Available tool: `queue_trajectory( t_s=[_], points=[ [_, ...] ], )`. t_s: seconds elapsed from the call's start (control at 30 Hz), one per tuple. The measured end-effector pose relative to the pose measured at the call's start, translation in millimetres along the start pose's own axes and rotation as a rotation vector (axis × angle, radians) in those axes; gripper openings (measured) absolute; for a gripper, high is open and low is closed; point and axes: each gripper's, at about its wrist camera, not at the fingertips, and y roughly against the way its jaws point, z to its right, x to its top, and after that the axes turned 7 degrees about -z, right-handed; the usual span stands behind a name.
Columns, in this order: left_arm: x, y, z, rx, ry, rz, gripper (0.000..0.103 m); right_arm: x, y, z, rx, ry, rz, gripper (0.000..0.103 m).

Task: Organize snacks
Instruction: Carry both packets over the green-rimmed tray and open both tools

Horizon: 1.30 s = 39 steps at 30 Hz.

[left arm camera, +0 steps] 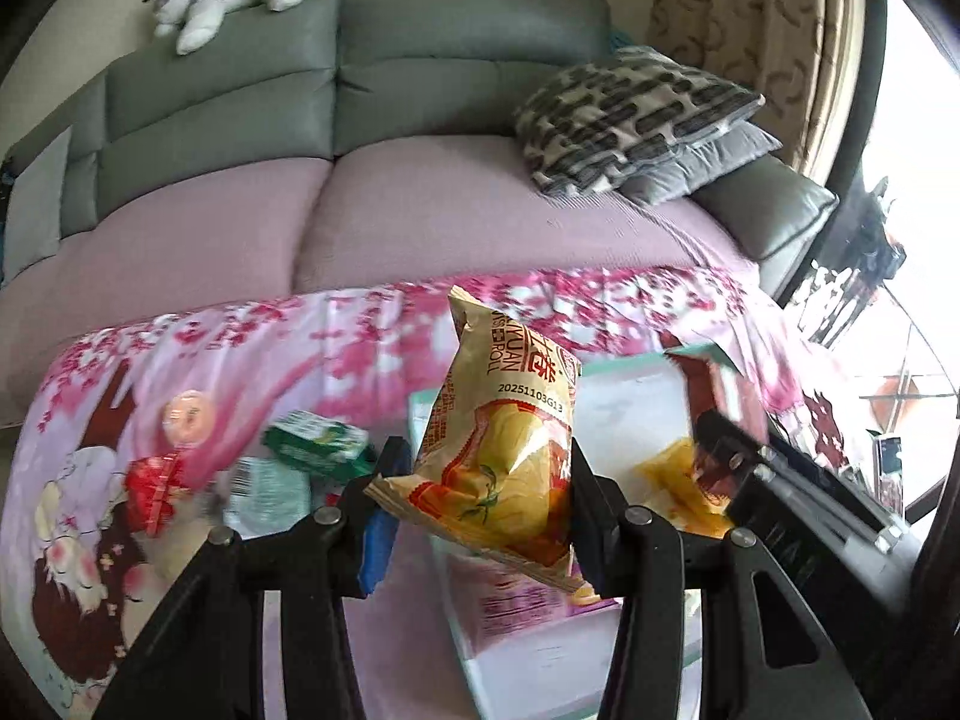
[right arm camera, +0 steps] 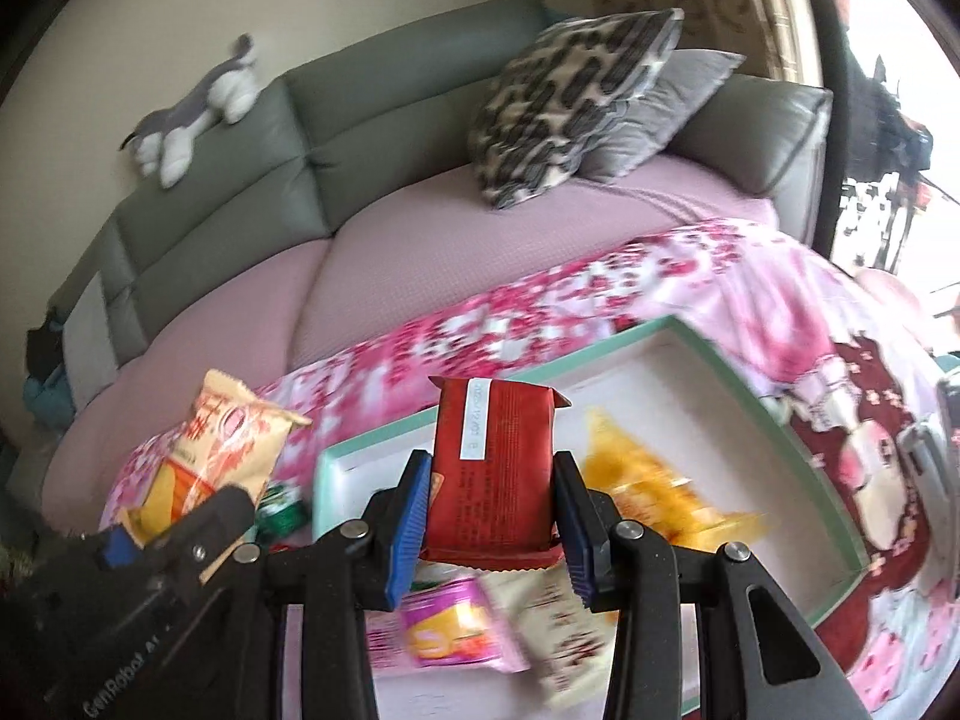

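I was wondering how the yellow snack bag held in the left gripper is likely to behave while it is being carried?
The yellow snack bag looks puffed and thin-walled, so it is probably light and crushable. The left gripper pinches only its lower part, and the top leans over, so it may flop or swing. Its glossy film could slip between the pads.

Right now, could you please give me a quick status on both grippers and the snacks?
Left gripper shut on yellow Swiss roll packet. Right gripper shut on red snack packet. Both above green-rimmed tray. Nothing blocking.
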Motion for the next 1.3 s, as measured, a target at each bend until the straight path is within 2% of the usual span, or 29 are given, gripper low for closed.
queue_trajectory(
  t_s=[0.23, 0.53, 0.9, 1.3],
  points=[
    [-6.7, -25.1, 34.5, -0.031, -0.034, -0.037, 0.050, 12.2, 1.9, 58.9, -0.104, -0.072, 0.021, 0.043],
    [-17.6, -50.4, 61.7, -0.040, -0.055, -0.072, 0.050, 15.0, -6.0, 109.2, -0.134, -0.148, 0.022, 0.043],
    [-20.5, -64.9, 63.9, -0.040, -0.056, -0.088, 0.050, 11.6, -28.0, 106.7, -0.125, -0.088, 0.002, 0.043],
    [-20.4, -69.7, 67.3, -0.032, -0.072, -0.100, 0.051, 11.0, -35.5, 104.4, -0.104, -0.079, -0.012, 0.043]
  ],
)
